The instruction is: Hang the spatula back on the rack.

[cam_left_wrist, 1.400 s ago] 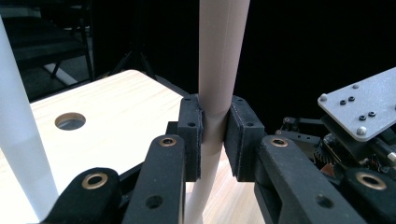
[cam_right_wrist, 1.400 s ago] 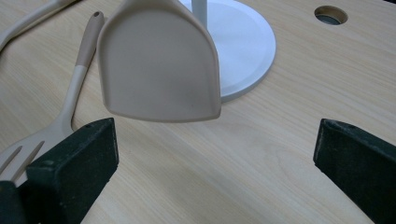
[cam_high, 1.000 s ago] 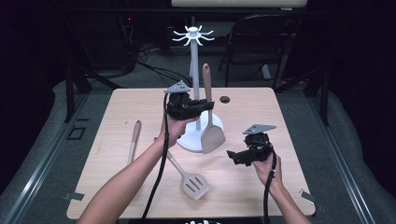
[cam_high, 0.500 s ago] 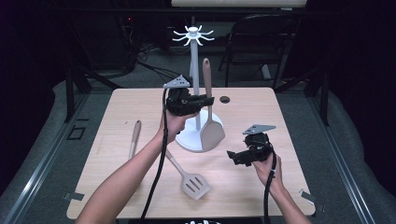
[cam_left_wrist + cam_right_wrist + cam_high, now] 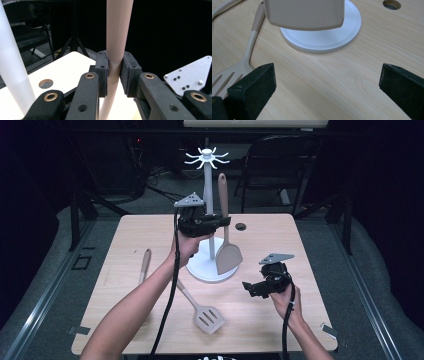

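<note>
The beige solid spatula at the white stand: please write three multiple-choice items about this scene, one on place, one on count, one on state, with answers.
1. Where is the blade of the beige solid spatula?
A. over the round base of the white stand
B. on the floor
C. on a stand hook

2. How many utensils lie flat on the light wooden table?
A. none
B. two
C. five

3. How is the right hand-held gripper?
A. shut on a spoon
B. open
C. shut on the stand

Answers: 1 A, the left hand-held gripper holds its handle there; 2 B, the beige slotted spatula and the brown wooden-handled utensil; 3 B, jaws apart with nothing between.
</note>
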`<state>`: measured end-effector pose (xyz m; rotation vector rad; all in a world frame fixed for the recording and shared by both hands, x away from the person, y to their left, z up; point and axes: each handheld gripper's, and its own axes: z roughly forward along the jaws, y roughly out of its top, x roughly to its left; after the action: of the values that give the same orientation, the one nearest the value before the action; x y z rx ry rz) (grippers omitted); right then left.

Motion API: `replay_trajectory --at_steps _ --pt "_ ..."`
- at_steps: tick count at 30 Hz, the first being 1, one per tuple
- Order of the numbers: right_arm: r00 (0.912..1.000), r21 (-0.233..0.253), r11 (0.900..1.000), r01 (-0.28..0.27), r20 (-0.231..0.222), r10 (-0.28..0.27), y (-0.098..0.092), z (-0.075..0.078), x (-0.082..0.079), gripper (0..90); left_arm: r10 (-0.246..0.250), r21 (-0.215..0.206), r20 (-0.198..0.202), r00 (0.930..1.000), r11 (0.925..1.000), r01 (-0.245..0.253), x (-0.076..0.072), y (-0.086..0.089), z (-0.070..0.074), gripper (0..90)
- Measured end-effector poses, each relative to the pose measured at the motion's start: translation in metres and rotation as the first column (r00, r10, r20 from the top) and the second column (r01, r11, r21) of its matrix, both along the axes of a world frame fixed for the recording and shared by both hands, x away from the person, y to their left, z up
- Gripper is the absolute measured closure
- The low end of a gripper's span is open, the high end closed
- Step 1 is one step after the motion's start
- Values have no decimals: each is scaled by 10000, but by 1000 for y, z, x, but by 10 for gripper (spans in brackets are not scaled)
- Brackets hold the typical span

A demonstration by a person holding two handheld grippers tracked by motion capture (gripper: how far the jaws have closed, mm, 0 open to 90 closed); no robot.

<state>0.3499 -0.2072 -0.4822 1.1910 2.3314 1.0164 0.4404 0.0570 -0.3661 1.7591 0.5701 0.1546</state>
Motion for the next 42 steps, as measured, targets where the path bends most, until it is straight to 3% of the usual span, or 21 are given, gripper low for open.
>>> replay_trajectory --at_steps 11,21,29,38,42 --pt "9999 -20 10000 -62 -95 62 1 -1 0 7 114 -141 77 9999 9998 -113 4 5 13 775" --pt "10000 -73 10000 -46 -74 46 2 -1 -1 10 235 -339 -215 9995 9991 -242 11 9 12 776" --pt "9999 -112 9999 -51 -111 49 2 -1 -1 10 493 -214 -272 9984 9985 -499 17 12 9 775" --pt "9999 -93 9999 -51 -97 50 2 -2 0 14 829 95 117 9965 9965 -830 21 12 6 775" --pt "9999 -132 9999 -87 -130 86 2 -2 0 14 1058 535 530 9930 9926 -1087 21 12 7 774"
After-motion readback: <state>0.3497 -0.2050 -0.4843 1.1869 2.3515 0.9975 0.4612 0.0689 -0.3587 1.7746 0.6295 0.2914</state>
